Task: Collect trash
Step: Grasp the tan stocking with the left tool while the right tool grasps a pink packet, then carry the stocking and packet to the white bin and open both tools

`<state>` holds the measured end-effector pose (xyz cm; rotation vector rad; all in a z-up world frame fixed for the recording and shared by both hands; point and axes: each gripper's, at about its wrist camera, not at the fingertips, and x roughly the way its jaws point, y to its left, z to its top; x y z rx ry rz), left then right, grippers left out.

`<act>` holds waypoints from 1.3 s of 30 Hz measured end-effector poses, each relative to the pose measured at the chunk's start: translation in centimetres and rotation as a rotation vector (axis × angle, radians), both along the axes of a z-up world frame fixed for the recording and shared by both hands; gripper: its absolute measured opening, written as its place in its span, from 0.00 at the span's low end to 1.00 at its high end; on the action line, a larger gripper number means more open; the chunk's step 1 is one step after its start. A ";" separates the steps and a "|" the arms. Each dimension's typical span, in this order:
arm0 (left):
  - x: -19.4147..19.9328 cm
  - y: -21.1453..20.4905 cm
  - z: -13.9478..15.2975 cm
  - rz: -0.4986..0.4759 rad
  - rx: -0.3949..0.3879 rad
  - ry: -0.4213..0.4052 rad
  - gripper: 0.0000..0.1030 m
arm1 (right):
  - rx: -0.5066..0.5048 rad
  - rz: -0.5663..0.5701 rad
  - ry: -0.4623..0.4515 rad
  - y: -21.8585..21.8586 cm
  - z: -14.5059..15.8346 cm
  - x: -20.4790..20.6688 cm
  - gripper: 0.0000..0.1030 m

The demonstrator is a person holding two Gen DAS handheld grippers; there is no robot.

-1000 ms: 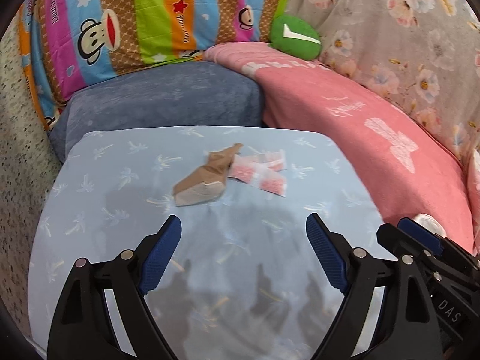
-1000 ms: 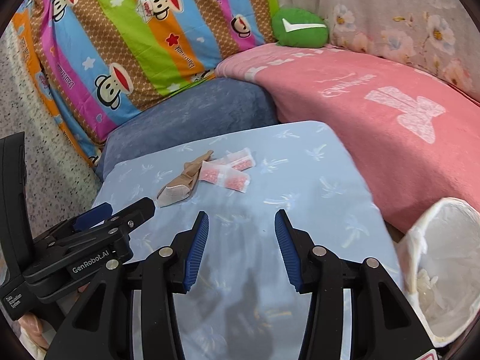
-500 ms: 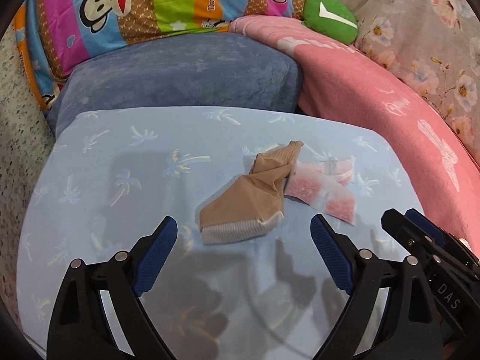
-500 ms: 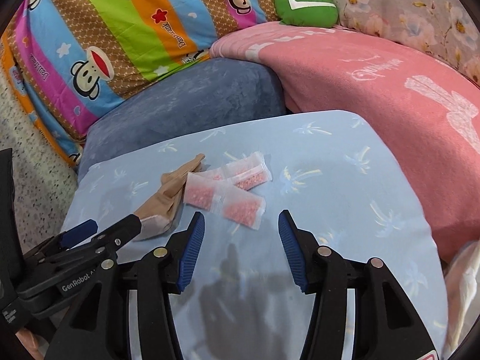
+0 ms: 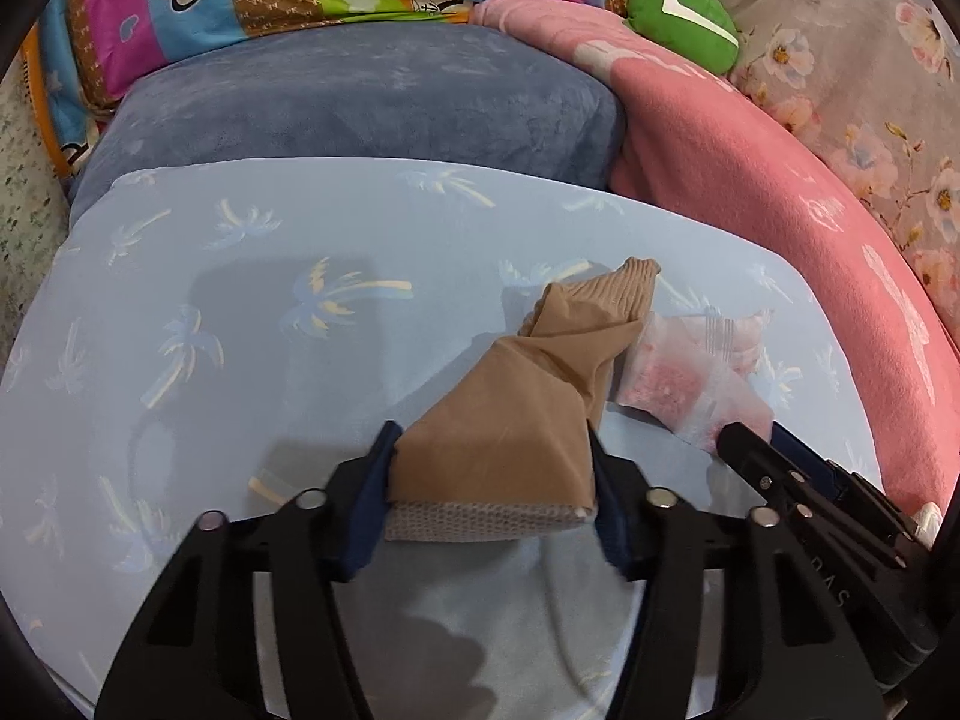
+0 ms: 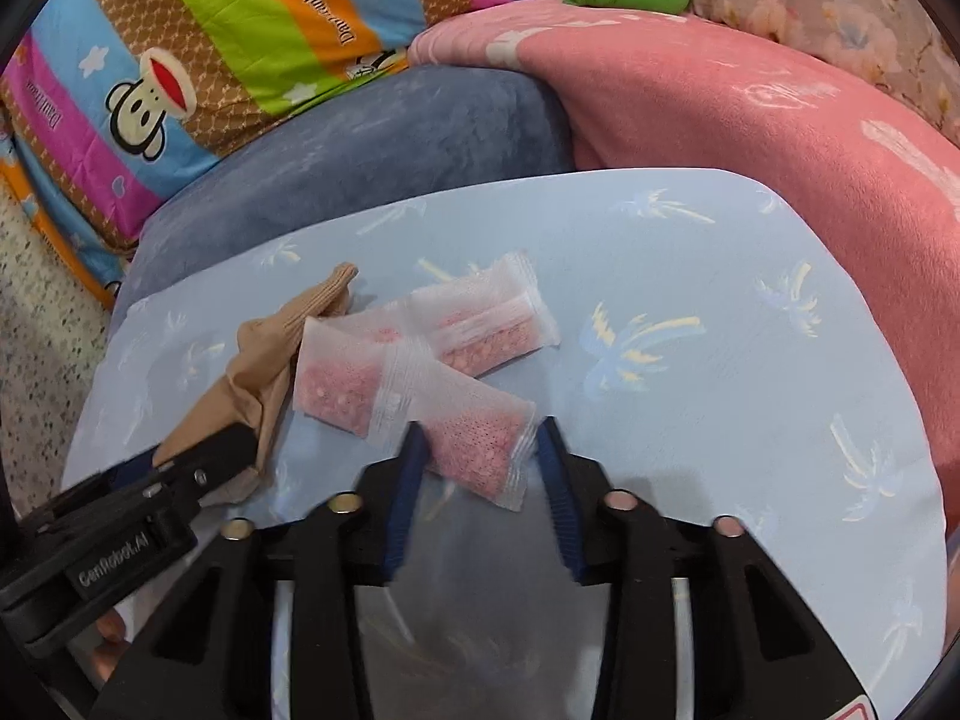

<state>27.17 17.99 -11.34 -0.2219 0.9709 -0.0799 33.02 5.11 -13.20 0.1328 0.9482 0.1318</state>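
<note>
The left tool (image 5: 492,480) has just been closing, and its blue pads (image 5: 372,480) now press on both sides of the wide end of a tan stocking (image 5: 516,420). The stocking lies on the light-blue palm-print bench (image 5: 240,300); its grey knit band sits between the pads, and its ribbed narrow end reaches away toward one o'clock in the left wrist view.

At the stocking's three o'clock side lies a cluster of white sachets filled with pink granules (image 6: 420,360), touching the stocking's edge. The right tool (image 6: 480,456) has also just been closing. Its jaws stand narrow on either side of the nearest sachet (image 6: 480,438): the left pad (image 6: 408,468) lies against the sachet's edge, and the right pad seems just to touch the crimped seal. Whether the grip is firm cannot be told, since the fingers are blurred. The other sachets lie beyond it, toward eleven and twelve o'clock, overlapping one another.

In the right wrist view the left tool shows at eight o'clock with the stocking under its tip. In the left wrist view the right tool enters from four o'clock, its tip at the sachets.

Beyond the bench, at twelve o'clock, are a grey-blue cushion (image 5: 360,102) and a striped cartoon-monkey pillow (image 6: 210,60). A pink blanket (image 6: 750,120) runs along the two to three o'clock side, with a green plush item (image 5: 684,24) above it.
</note>
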 end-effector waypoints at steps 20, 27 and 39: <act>-8.9 -5.1 6.4 -0.081 -0.011 -0.088 0.24 | 0.076 -0.077 -0.111 -6.4 7.6 -14.7 0.11; -12.9 -9.2 9.7 -0.159 -0.020 -0.150 0.24 | 0.094 -0.151 -0.204 -11.4 12.2 -20.6 0.11; -17.1 -17.2 13.0 -0.321 -0.026 -0.214 0.25 | 0.101 -0.299 -0.330 -20.8 17.6 -28.4 0.11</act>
